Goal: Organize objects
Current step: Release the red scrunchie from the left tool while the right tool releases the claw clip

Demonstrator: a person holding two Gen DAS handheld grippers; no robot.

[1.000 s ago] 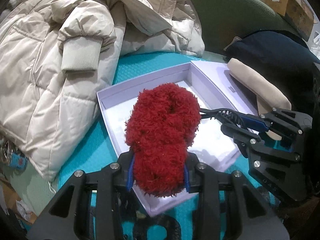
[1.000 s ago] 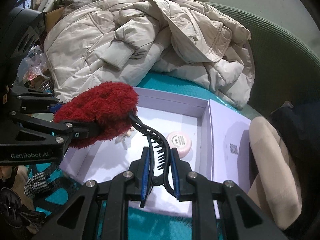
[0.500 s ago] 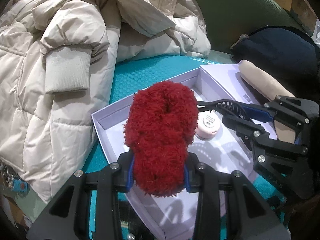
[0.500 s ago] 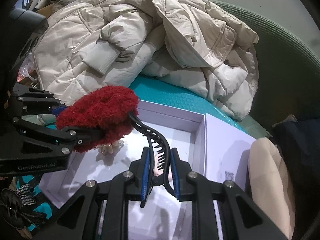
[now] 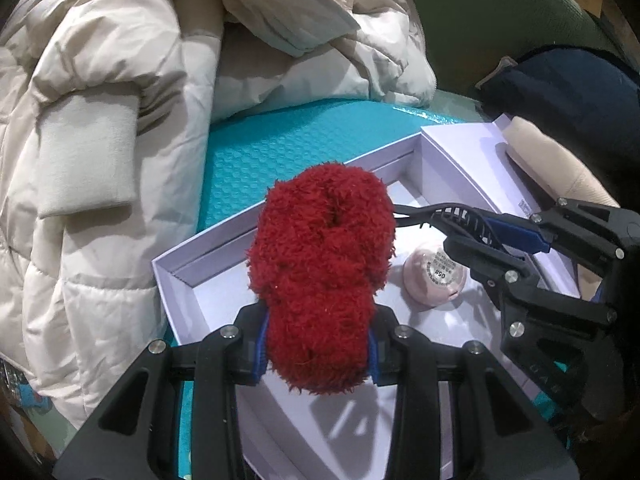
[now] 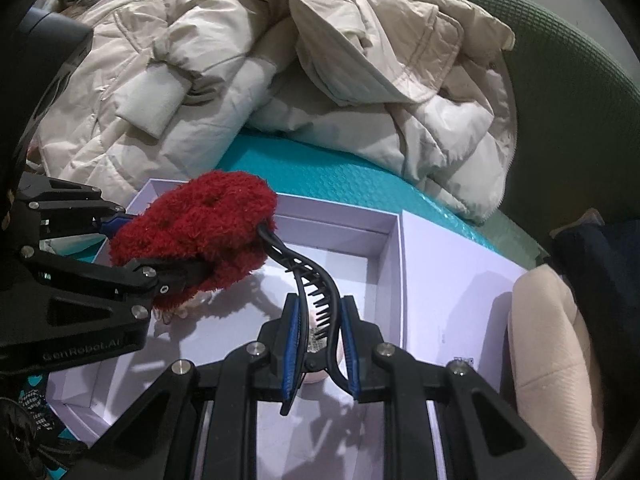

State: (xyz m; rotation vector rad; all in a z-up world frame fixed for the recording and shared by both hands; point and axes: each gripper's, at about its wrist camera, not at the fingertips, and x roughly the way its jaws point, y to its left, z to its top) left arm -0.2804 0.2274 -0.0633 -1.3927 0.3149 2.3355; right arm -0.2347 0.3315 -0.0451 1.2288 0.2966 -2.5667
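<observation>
My left gripper point(image 5: 316, 350) is shut on a fluffy red scrunchie point(image 5: 320, 268) and holds it above an open white box point(image 5: 208, 280). My right gripper point(image 6: 320, 344) is shut on a black hair clip point(image 6: 308, 280), whose far end touches the scrunchie point(image 6: 200, 228). A round pink compact point(image 5: 434, 280) lies on the box floor below the clip. The box point(image 6: 376, 240) sits on a teal mat point(image 5: 288, 148), its lid point(image 6: 452, 280) opened to the right. A small pale object under the scrunchie is mostly hidden.
A cream puffer jacket point(image 5: 100, 120) is piled to the left and behind the box. A beige roll point(image 6: 548, 356) lies on the lid's right side. A dark navy bundle point(image 5: 568, 96) and a green chair back point(image 6: 568, 92) stand at the right.
Both grippers, with scrunchie and clip, have moved forward over the box. The pink compact has come into the left wrist view.
</observation>
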